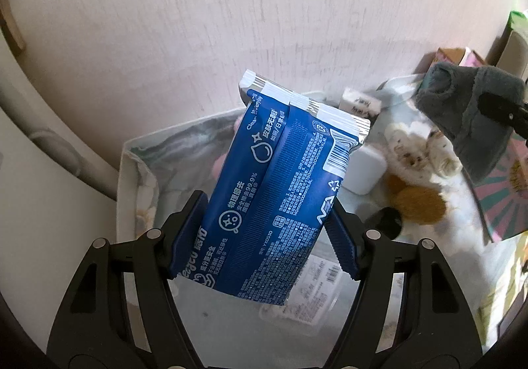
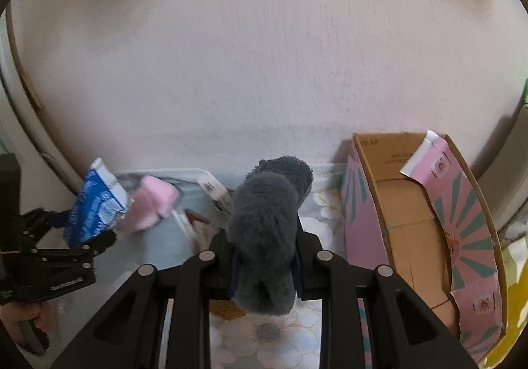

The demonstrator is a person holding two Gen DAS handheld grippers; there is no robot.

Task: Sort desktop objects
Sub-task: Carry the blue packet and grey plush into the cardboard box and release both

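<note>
Left claw [image 1: 264, 233] pitched steeply down, pads clamped on both long edges of blue wipes pack [image 1: 280, 184]. Pack tilted, its sealed end toward 1 o'clock, lifted clear above a white bin [image 1: 127, 177]. In the bin: something pink, mostly hidden behind the pack.

From the right wrist view, left claw sits at 9 o'clock with the pack standing up out of it; a hand [image 2: 31, 319] grips its handle at 8 o'clock.

Right claw [image 2: 264, 270] angled down, jaws nearly together, squeezing a grey sock [image 2: 267, 230]. Sock is rolled and fuzzy, sticking up past the fingertips toward 12 o'clock, off the desk [image 2: 264, 346].

Pink carton [image 2: 429, 230] open at 3 o'clock of the sock, standing on the floral desk cover, nothing visible inside.

White case [image 1: 364, 171] lies at 3 o'clock of the pack, on the desk.
</note>
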